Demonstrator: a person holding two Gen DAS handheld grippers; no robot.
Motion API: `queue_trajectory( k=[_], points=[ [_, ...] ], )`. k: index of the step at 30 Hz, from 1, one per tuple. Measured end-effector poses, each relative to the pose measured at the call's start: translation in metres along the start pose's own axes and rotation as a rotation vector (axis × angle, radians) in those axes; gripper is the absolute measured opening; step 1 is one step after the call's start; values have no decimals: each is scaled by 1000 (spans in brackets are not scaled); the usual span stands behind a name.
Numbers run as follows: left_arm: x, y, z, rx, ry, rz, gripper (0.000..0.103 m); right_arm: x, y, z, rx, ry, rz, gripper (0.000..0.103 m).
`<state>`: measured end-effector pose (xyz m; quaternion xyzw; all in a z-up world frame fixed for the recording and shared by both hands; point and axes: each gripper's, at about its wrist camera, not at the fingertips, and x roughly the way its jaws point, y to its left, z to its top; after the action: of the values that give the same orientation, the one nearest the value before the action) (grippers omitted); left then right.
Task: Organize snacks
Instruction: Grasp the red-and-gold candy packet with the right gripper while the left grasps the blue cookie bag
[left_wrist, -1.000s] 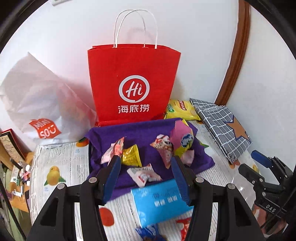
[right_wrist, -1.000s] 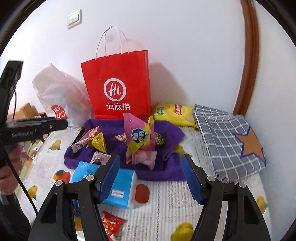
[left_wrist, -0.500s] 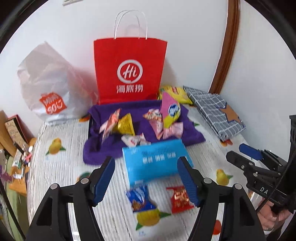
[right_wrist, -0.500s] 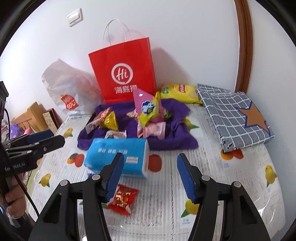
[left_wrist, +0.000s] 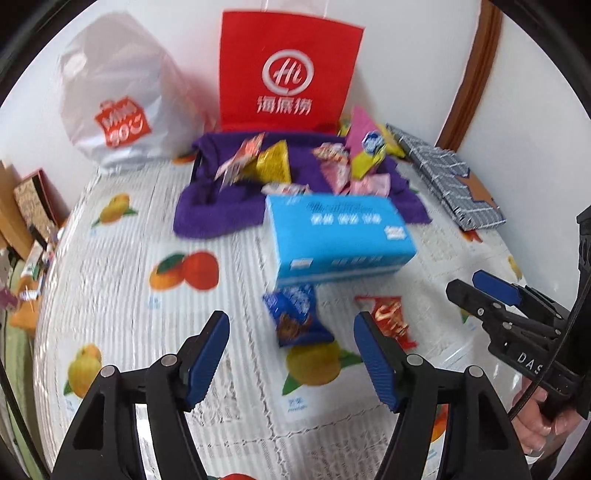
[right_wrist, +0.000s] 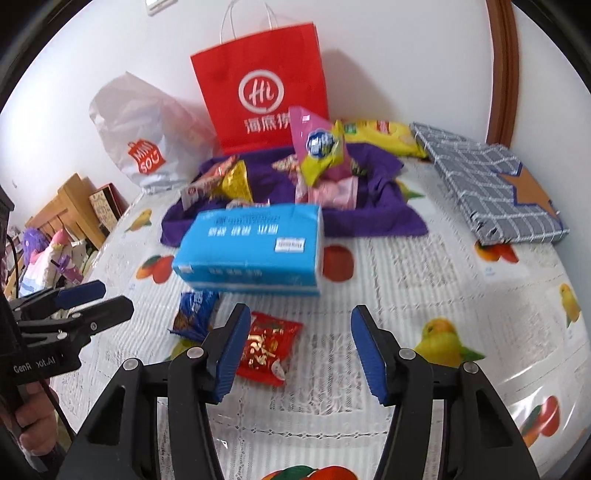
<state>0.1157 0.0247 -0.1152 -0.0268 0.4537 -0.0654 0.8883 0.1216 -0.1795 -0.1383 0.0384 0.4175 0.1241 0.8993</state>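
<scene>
Two loose snack packets lie on the fruit-print tablecloth in front of a blue tissue pack (left_wrist: 336, 236) (right_wrist: 251, 247): a blue one (left_wrist: 295, 317) (right_wrist: 194, 312) and a red one (left_wrist: 389, 317) (right_wrist: 269, 345). My left gripper (left_wrist: 291, 325) hovers open above the blue packet and grips nothing. My right gripper (right_wrist: 301, 317) hangs just right of the red packet; its jaws are closing with nothing pressed between them. Behind the tissue pack, several more snacks sit on a purple cloth (left_wrist: 207, 214) (right_wrist: 373, 218).
A red paper bag (left_wrist: 288, 70) (right_wrist: 262, 85) stands against the wall, a white plastic bag (left_wrist: 118, 96) to its left. A yellow chip bag (right_wrist: 384, 136) and a grey chequered cloth (right_wrist: 491, 184) lie at the right. Wooden furniture and clutter line the left edge.
Both grippers have drawn back from the purple cloth and sunk toward the near tablecloth. The two loose packets have come into view. The left jaws widened; the right jaws narrowed.
</scene>
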Motion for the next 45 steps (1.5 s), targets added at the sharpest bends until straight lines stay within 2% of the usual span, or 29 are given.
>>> queue_trajectory(
  k=[5,11,24,30,33,45],
  points=[
    [20,15,-10,-38,49,6,68,20,4,-6,8,39,5,57],
    [41,30,-19,-69,90,14,68,41,7,-13,14,89,9,51],
    [52,45,-21,-93,92,0,68,80,22,-23,5,164,47,51],
    [55,42,-17,-96,89,-9,68,82,36,-25,-90,124,-53,47],
    [57,42,-14,-111,90,-17,68,78,34,-25,-102,116,-64,41],
    [71,24,-1,-120,99,-40,68,56,-5,-28,-62,80,-86,41]
  ],
)
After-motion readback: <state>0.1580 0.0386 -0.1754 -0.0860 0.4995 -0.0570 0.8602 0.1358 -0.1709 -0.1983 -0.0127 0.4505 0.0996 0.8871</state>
